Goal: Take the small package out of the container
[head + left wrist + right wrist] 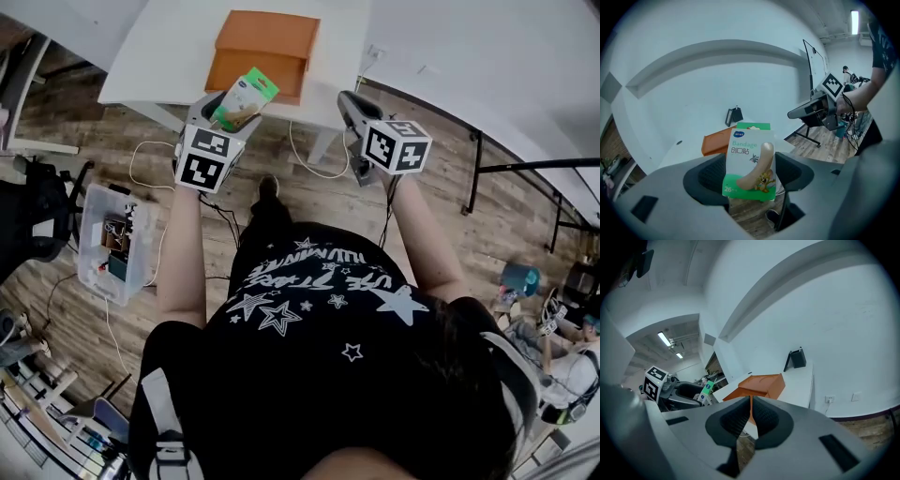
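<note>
A person standing over a wood-plank floor [441, 202] holds a gripper in each hand at the near edge of a white surface [178, 47]. The left gripper [228, 117] is clamped on the small package [750, 161], a green-and-white bandage pack gripped by its lower part, upright and slightly tilted, with its top standing above the jaws. The package is out of the orange container [262, 52] and hangs in the air just in front of it; the right gripper view shows the pack apart from the container. The container sits on the surface near that edge, with a small black object [798, 358] standing farther back on the same surface. The right gripper [750, 420] is raised beside the left, well apart from the package, its jaws pressed together with nothing between them. On the floor to the person's left stands a clear plastic bin [94, 246] with cables lying round it.
</note>
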Available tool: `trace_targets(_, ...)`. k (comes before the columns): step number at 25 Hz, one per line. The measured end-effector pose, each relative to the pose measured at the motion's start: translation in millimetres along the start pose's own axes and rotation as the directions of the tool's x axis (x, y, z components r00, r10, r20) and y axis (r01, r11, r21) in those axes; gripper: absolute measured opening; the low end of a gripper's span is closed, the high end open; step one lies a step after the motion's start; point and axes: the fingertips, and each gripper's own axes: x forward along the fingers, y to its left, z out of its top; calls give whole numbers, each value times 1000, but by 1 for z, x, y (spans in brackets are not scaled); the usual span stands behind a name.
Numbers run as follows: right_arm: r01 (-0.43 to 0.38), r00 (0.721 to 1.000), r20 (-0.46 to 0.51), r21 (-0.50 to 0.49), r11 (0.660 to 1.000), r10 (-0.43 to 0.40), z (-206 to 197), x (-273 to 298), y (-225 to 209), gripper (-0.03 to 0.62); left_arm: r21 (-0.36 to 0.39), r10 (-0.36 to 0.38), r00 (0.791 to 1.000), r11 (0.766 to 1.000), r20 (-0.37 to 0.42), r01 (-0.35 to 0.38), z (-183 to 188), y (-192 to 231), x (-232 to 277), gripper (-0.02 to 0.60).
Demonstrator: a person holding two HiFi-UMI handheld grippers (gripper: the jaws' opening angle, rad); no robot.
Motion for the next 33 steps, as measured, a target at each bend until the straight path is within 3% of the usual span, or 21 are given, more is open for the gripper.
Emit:
trace_targets(9,-82,996,-49,-31,996,80,-38,-50,26,51,-132,76,997,988,-5,-75,-30,-60,-55,356)
trace_targets(16,-138,987,-84,-47,989,134,-62,-77,41,51,-179,140,990,974,-6,-138,-45,-96,-91,356)
trace_targets(22,-185,980,-87,-46,982,181,-68,-86,49,51,-196,184,983,963,-20,-184,-53,-109,-107,356)
trace_targets(33,-202,974,-115,-42,978,196,-84,-71,63,51,-231,200,979,952,-34,-202,-64,-102,-117,354)
